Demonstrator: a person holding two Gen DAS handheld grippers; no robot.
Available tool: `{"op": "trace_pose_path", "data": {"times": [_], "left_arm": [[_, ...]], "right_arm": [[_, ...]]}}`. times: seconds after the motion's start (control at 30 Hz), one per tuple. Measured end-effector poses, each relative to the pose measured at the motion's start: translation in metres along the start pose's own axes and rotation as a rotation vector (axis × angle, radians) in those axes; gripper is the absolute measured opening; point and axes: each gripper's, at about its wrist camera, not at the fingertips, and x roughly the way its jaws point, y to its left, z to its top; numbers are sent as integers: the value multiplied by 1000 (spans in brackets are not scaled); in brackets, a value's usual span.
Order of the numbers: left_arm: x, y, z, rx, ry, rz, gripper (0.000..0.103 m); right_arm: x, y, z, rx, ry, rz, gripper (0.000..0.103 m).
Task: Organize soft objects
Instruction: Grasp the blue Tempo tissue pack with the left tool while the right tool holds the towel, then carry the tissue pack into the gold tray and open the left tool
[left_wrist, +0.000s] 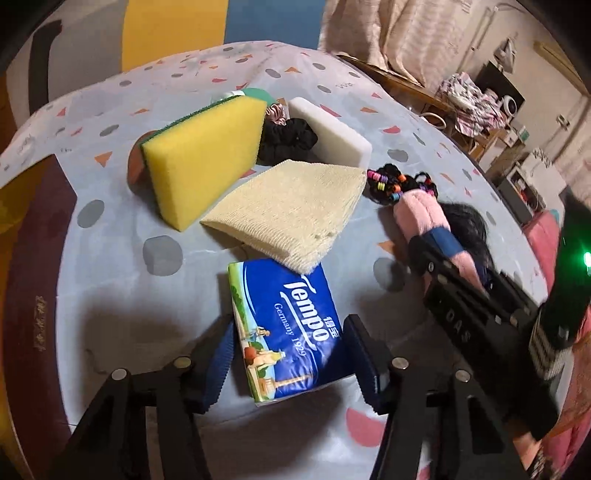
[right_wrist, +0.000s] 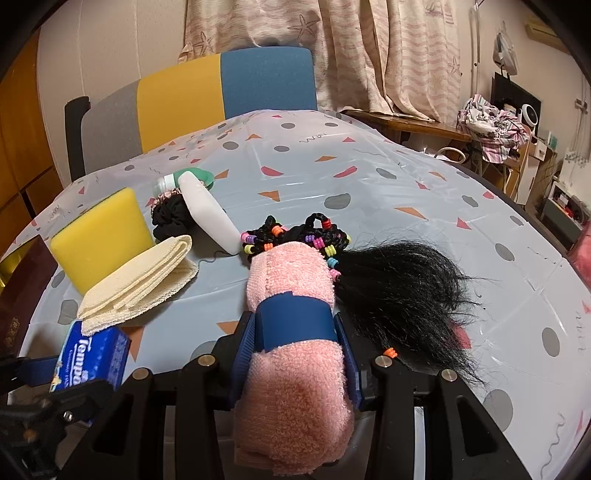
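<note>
My left gripper straddled the blue Tempo tissue pack lying flat on the patterned tablecloth; the left pad sat at the pack's edge, a sliver of gap showed at the right pad, so the jaws stood spread around it and I couldn't call it a firm pinch. My right gripper was clamped on a rolled pink towel with a blue band round its middle, pads pressed into both sides, roll pointing away from me. Black wig hair with coloured beads lay touching the towel's far end and right side. A folded cream cloth overlapped the tissue pack's far corner. Behind it a yellow sponge with green scrub backing stood tilted on edge, beside a black scrunchie and a white foam block. A small white bottle sat further back. A grey, yellow and blue chair stood at the table's far side.
</note>
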Motion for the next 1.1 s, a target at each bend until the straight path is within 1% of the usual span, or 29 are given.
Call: {"op": "trace_pose_path", "data": {"times": [0.2,0.33,0.47,0.63,0.83,0.9,0.97,1.1], "left_arm": [[-8,12,-9,-10,-6,-39,58],[-11,20,-15,-23,-21,-43,59],[-16,19,-20,5,-24,-22,55],[-29,31,-25,-66,-27,-90,54],[-62,42,-28,-74,-89,-131,54],[-73,49,-28,-83,-108,-134,54],[-83,59,-28,-101,-127,-142,54],[-106,86,-27,-138,-167,-130,54]], "right_arm": [[-2,4,-1,-20,-8,-1,43],[-6,10,-1,-51,-31,24,42],[-10,18,-3,-89,-49,16,41],[-10,26,-3,-127,-52,5,40],[-10,29,-4,-146,-51,19,38],[-11,31,-5,-154,-51,17,38],[-11,32,-5,-160,-50,19,38],[-11,32,-6,-159,-46,23,38]]}}
